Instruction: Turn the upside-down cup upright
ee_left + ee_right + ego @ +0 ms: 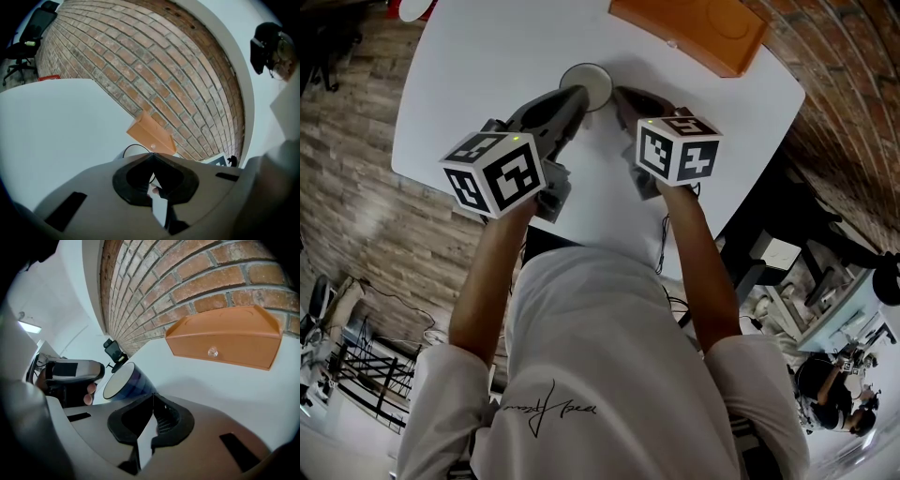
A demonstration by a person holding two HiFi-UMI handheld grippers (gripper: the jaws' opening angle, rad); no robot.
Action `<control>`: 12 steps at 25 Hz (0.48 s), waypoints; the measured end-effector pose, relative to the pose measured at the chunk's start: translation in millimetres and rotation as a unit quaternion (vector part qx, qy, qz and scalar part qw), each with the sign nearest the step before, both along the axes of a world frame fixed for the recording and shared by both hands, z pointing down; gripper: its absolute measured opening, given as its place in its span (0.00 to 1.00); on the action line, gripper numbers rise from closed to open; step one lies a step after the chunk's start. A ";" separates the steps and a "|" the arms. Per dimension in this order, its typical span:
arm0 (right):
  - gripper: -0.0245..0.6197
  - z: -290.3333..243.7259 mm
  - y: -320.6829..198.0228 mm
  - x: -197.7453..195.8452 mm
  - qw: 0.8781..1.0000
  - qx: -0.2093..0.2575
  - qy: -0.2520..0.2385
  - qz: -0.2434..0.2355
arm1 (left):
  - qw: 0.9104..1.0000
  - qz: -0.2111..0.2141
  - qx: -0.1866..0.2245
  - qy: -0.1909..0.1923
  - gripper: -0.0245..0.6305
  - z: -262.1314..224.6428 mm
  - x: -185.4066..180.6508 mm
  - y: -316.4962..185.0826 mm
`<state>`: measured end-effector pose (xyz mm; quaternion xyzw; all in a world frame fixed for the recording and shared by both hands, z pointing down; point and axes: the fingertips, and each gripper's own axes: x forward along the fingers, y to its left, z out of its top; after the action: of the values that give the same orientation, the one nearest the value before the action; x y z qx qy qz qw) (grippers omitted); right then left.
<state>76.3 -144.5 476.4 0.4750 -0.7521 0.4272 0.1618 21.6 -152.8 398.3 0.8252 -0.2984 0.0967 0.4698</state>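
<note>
The person's white shirt (600, 375) fills the near ground, with both forearms reaching out over the white table (469, 84). Beyond them the blue cup (586, 84) sits between the two tips and looks tilted, its pale round face turned to the left. The left gripper (575, 96) has its jaws pressed together on nothing, its tip right at the cup's near-left side. The right gripper (621, 93) is likewise clenched and empty, just beside the cup. I'd say neither has a hold yet, so one pair of jaws should part and pinch the wall firmly before rolling it up, with the other steadying. Farther right lies an orange box (689, 28), well apart.
</note>
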 end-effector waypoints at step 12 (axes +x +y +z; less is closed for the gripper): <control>0.07 -28.7 16.8 -4.7 0.999 0.028 0.021 -0.023 | 1.000 -0.019 0.007 -0.020 0.05 -10.0 -17.1 21.0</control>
<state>71.6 -127.7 447.7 0.4710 -0.7711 0.3916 0.1739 4.5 -131.8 388.4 0.8207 -0.3241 0.1025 0.4592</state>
